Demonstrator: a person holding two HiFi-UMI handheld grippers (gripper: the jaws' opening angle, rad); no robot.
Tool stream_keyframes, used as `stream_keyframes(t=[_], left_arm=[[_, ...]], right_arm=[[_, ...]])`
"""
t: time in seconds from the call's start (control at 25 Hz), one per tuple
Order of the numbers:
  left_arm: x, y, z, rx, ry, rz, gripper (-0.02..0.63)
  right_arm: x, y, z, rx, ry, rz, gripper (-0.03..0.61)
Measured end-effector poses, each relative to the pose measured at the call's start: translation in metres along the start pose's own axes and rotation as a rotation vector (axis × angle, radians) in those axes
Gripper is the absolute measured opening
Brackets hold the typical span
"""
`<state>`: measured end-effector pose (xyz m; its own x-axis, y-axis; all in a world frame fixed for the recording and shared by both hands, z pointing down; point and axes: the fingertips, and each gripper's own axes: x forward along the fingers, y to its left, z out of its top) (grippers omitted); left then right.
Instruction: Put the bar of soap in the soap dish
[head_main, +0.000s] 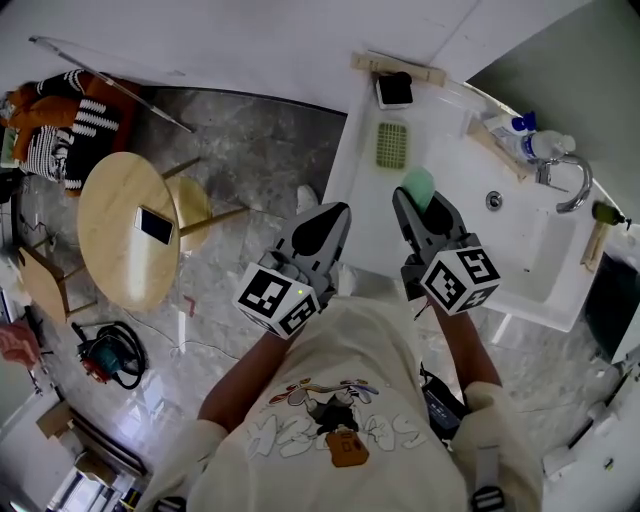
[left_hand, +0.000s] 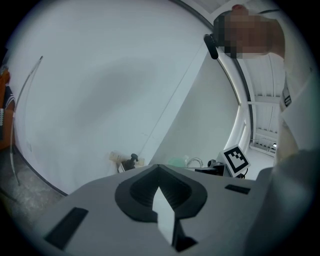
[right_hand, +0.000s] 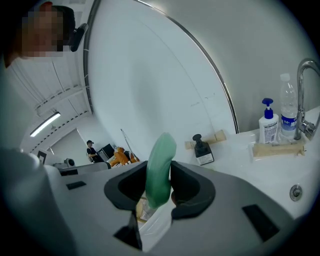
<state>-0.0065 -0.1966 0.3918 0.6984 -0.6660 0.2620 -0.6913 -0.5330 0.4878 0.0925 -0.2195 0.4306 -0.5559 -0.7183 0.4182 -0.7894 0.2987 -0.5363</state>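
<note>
**Item 1. Bar of soap**: pale green, oval, held on edge. It is up in the air over the white counter, clear of the surface.

**Item 2. Right gripper**: jaws clamped on the soap's two broad faces. The upper half of the bar stands proud of the dark pads. Its cube carries black-and-white square markers and no lettering.

**Item 3. Left gripper**: jaw tips pressed together with nothing between them. In the head view it is at 9 o'clock from the right gripper, over the counter's edge. Its cube is marked the same way.

**Item 4. Soap dish**: green, slatted, empty, flat on the counter. It lies near the soap at 11 o'clock from it in the head view.

**Item 5. Black pump bottle**: at 12 o'clock from the dish, on a wooden tray against the wall. It has a white label with print too small to read.

**Item 6. White bottle with blue pump** and **clear bottle**: side by side on a second wooden tray, next to the chrome faucet. Both have blue labels that cannot be read.

**Item 7. Sink basin**: white, at 4 o'clock from the soap in the head view.

**Item 8. Round wooden table**: on the floor at 9 o'clock from the left gripper, with a phone lying on it.
</note>
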Motion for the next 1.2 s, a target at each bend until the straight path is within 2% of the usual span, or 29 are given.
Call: stream_keyframes(t=[0.56, 0.76, 0.96, 1.2], left_arm=[[0.010, 0.052, -0.011, -0.048, 0.019, 0.025, 0.009], [0.017, 0.058, -0.024, -0.097, 0.047, -0.012, 0.008], [0.023, 0.059, -0.033, -0.095, 0.075, -0.034, 0.008], [0.034, 0.058, -0.035, -0.086, 0.068, -0.043, 0.008]], right_arm=[[0.046, -0.023, -0.015, -0.038, 0.070, -0.092, 0.139], [0.056, -0.029, -0.023, -0.080, 0.105, -0.112, 0.139], [0.067, -0.030, -0.027, -0.101, 0.118, -0.121, 0.139], [0.072, -0.037, -0.027, -0.094, 0.129, -0.125, 0.138]])
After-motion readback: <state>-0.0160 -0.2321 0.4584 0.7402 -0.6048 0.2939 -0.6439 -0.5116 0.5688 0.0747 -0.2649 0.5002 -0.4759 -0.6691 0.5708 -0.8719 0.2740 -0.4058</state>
